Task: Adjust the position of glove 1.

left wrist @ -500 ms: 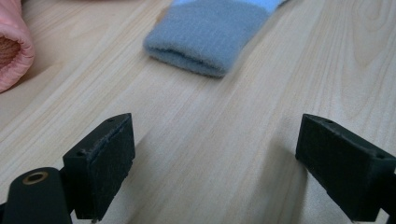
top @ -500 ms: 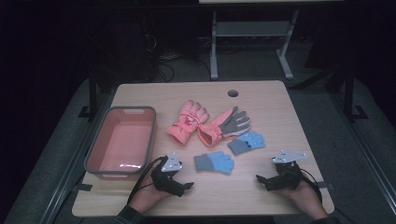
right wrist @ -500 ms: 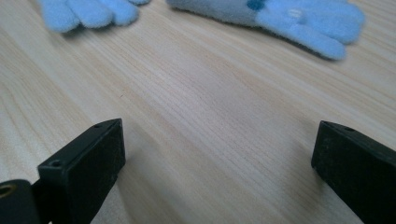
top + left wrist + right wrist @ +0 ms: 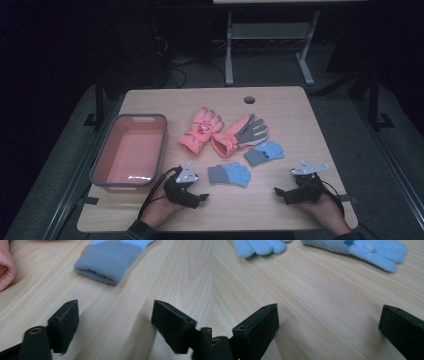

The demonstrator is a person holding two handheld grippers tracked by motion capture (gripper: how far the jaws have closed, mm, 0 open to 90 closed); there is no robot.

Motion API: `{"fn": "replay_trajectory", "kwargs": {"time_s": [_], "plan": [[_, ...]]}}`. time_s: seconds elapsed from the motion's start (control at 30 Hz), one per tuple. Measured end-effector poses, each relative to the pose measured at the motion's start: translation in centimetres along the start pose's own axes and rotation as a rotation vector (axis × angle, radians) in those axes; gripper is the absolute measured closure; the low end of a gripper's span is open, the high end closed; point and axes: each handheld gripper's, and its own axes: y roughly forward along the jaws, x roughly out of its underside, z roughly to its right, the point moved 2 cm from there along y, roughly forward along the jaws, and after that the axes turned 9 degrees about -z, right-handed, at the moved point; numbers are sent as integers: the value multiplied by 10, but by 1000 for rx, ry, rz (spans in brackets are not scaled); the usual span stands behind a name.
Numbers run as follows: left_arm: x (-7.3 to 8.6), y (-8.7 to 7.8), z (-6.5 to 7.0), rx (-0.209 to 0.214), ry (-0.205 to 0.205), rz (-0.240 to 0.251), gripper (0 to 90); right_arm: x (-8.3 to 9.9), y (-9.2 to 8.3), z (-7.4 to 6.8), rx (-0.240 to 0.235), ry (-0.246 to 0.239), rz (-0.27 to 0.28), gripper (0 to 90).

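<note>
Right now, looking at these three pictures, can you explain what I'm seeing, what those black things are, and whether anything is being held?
A person sits at a wooden table with a hand-held gripper in each hand: the left gripper and the right gripper. The high view looks down from above. The other two pictures come from cameras riding on each gripper, so the black blocks at their bottom edges are the jaws.

On the table lie two pink gloves, one palm up and showing grey, two small blue gloves, and a pink tray at the left. The left gripper view faces the grey cuff of the nearer blue glove.

Both grippers stand open over bare wood. Nothing is held.
</note>
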Motion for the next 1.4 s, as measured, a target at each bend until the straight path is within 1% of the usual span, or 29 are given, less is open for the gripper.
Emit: {"fn": "replay_trajectory", "kwargs": {"time_s": [0.03,0.1,0.13,0.2,0.23,0.33,0.4,0.43,0.47,0.5,0.6,0.67,0.77,0.87,0.9,0.93,0.97,1.03,1.07,1.13,1.17,1.23,1.27,1.4], "plan": [[-1,-1,-1,4,-4,-2,252,0,0,0,0,0,0,22],[-3,-3,-2,8,-9,0,341,0,0,-1,0,9,-3,22],[-5,-5,-3,12,-5,7,381,0,-1,-1,1,11,-5,22],[-8,-7,-3,15,1,9,482,1,-1,-1,3,16,-6,22],[-10,-8,-3,17,-3,12,531,1,-1,-1,4,17,-7,22],[-19,-7,-4,16,-23,7,704,1,-1,-2,5,25,-4,22],[-23,-7,-3,27,-40,13,819,1,-1,-2,5,25,-4,22],[-26,-8,-4,27,-34,11,865,1,-1,-2,5,25,-4,22],[-27,-8,-4,36,-37,5,893,1,-1,-2,5,25,-4,22],[-28,-8,-5,46,-39,0,894,1,-1,-2,6,26,-4,22],[-33,-7,-7,59,-37,-5,894,1,-1,-2,8,24,-2,22],[-36,-6,-8,61,-39,-2,895,1,-1,-2,8,24,-2,22],[-44,-5,-12,65,-25,-5,895,1,-1,-2,8,24,-2,22],[-51,-1,-15,67,-23,-6,895,1,-1,-2,6,26,-3,22],[-54,-1,-17,59,-13,-12,895,1,-1,-2,7,28,-3,22],[-56,1,-17,56,-16,-7,895,1,-1,-2,7,27,-4,22],[-58,1,-19,49,-7,-11,895,1,-1,-2,7,28,-3,22],[-63,4,-22,44,-11,-3,895,1,-1,-2,7,28,-3,22],[-65,6,-25,39,-6,-8,895,1,-1,-2,7,28,-4,22],[-68,10,-28,38,-20,-1,895,1,-1,-2,7,28,-4,22],[-69,11,-30,33,-11,-10,895,1,-1,-2,7,27,-4,22],[-71,15,-33,35,-20,-7,895,1,-1,-2,7,28,-4,22],[-72,17,-35,30,-17,-18,895,1,-1,-2,7,28,-4,22],[-75,23,-38,15,-18,-29,895,1,-1,-2,7,28,-3,22]]}}
